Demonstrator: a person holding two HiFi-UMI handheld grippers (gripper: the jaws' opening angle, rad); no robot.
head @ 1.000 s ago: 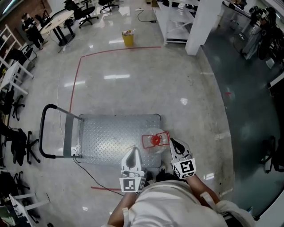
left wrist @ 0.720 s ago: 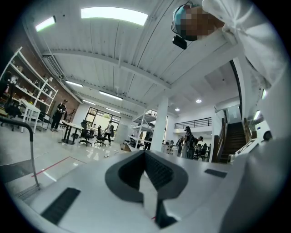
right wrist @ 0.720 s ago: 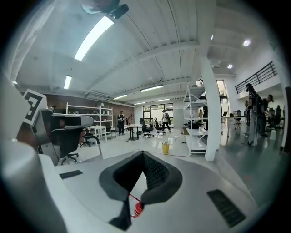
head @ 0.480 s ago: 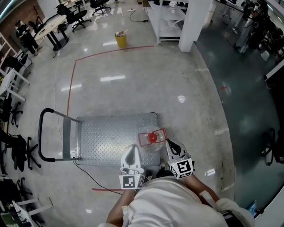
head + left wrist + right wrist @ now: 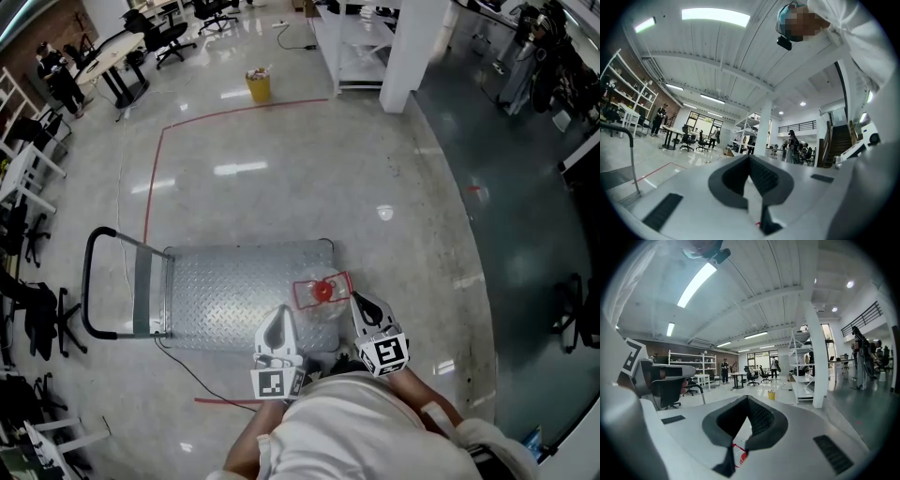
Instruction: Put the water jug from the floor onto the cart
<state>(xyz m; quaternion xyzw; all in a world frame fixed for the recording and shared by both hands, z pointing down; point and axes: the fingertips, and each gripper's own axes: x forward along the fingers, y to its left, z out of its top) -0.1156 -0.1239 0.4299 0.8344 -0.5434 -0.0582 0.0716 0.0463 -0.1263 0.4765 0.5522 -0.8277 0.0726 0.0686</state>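
head view / left tongs (image 5: 278, 323): low centre, tips pointing away from the person, marker cube (image 5: 272, 384) at the near end
head view / right tongs (image 5: 366, 307): just right of the left pair, own marker cube (image 5: 386, 354) at the near end
head view / water jug (image 5: 323, 311): clear, red cap (image 5: 322, 291), between the two tongs' tips and closer to the right pair; contact cannot be told
head view / cart (image 5: 141, 281): ahead of both tongs; jug sits over the near right corner of its checker-plate counter (image 5: 234, 286)
head view / handle bar (image 5: 89, 281): far left of the left tongs
head view / yellow bin (image 5: 258, 86): well ahead of the tongs, on the floor
head view / pillar (image 5: 412, 47): far ahead, right of the right tongs

left gripper view / left tongs (image 5: 750, 158): jaws closed tip to tip, dark pads (image 5: 764, 180) meeting, nothing gripped
left gripper view / slit below the tips: pale surface and a red speck, too small to tell
left gripper view / handle bar (image 5: 632, 154): left of the tongs
left gripper view / sleeve (image 5: 862, 47): white, above and right

right gripper view / right tongs (image 5: 747, 399): jaws closed at the tips, nothing clamped
right gripper view / water jug (image 5: 739, 453): only a red piece shows, through the slit under the jaws
right gripper view / left tongs (image 5: 651, 376): off to the left
right gripper view / yellow bin (image 5: 771, 394): just past the tips, far off
right gripper view / pillar (image 5: 813, 366): right of the tips
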